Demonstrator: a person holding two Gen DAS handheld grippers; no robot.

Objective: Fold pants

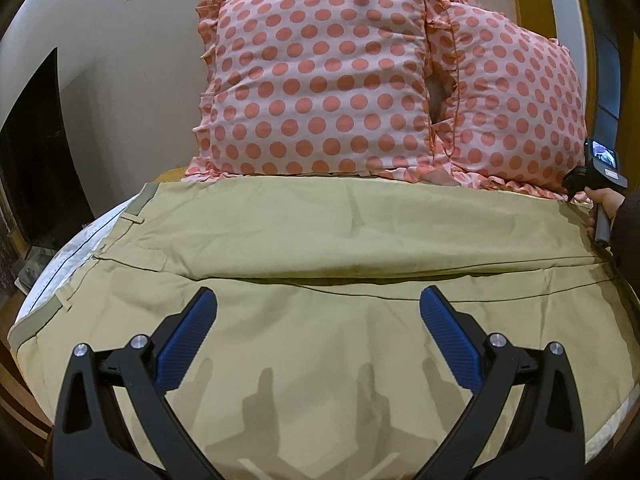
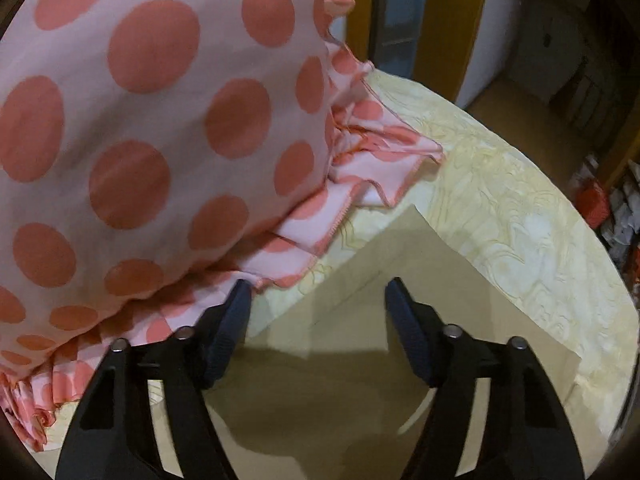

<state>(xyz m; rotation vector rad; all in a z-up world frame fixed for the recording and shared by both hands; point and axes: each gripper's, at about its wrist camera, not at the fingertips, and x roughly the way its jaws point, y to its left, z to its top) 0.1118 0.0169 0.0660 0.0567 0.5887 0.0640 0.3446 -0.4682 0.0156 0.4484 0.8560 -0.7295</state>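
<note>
The khaki cotton pants (image 1: pixel 320 240) lay flat across the bed, spread from left to right, with the waistband and its belt loops at the left and the leg ends at the right. A long dark seam line ran across the middle of the cloth. Behind the pants, on the far side, two pink pillows with coral polka dots and ruffled edges (image 1: pixel 320 92) stood side by side against the pale wall (image 1: pixel 120 20).

The left gripper (image 1: pixel 318 312) hovered above the near part of the pants, around the middle of the garment. Its jaws stood wide apart and held nothing; its blue ribbed pads (image 1: pixel 188 340) were clear of the cloth, and its shadow fell on the fabric below.

The right gripper (image 2: pixel 318 300) was at the far right end of the pants, just beside the ruffle of the right pillow. Its jaws also stood wide and empty, over the corner of the leg ends (image 2: pixel 400 264). In the left wrist view, the person's right hand (image 1: pixel 604 204) held the handle of this gripper at the right edge. Under the pants there was a pale yellow patterned bed sheet (image 2: pixel 520 220).
</note>
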